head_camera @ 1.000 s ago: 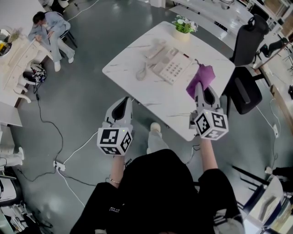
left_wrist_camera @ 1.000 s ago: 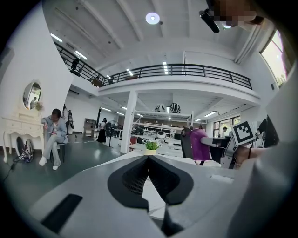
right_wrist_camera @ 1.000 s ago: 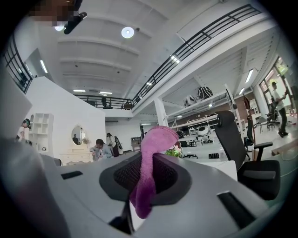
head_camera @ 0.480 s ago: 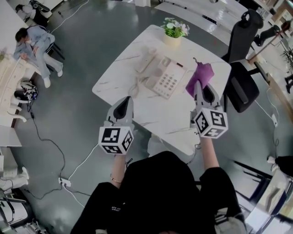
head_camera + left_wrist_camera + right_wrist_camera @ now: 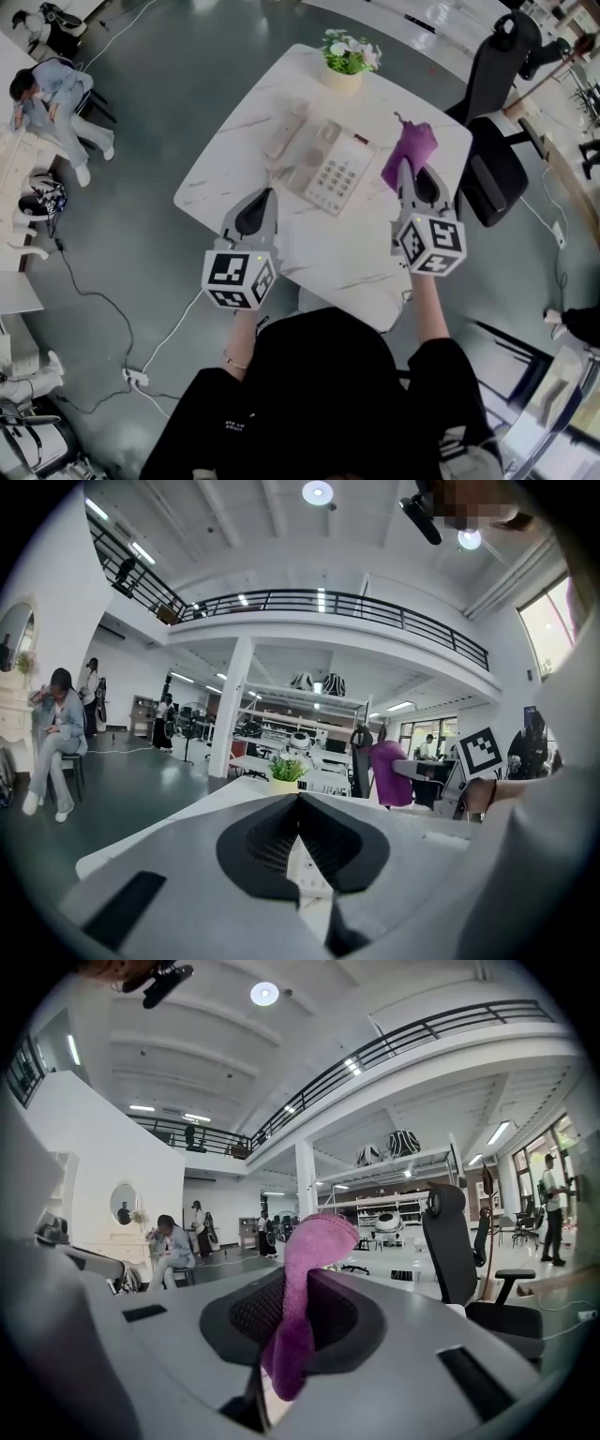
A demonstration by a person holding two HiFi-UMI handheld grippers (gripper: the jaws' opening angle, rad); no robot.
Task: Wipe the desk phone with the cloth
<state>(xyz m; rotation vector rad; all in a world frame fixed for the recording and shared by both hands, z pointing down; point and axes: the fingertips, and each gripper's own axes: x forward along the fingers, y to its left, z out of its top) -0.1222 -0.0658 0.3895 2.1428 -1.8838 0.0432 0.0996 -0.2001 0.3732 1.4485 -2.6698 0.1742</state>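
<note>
Cloth point(image 5: 411, 150), purple, is clamped in the right gripper point(image 5: 406, 178). The jaws are closed on its lower part, and the free end projects beyond the jaw tips. In the head view the cloth sits over the right portion of the counter point(image 5: 234, 141), just beside the right edge of the desk phone point(image 5: 328, 167). Contact between the cloth and the phone cannot be confirmed.

The left gripper point(image 5: 263, 201) is closed with its jaw tips together and holds nothing. It is positioned over the near left part of the counter, close to the near left corner of the phone. Part of the phone's keypad shows through the narrow slot between its jaws.

The desk phone rests flat near the centre of the white counter, with its handset point(image 5: 286, 131) on its left side. A potted plant point(image 5: 347, 58) stands at the far edge. A black office chair point(image 5: 495, 141) stands beside the counter on the right.
</note>
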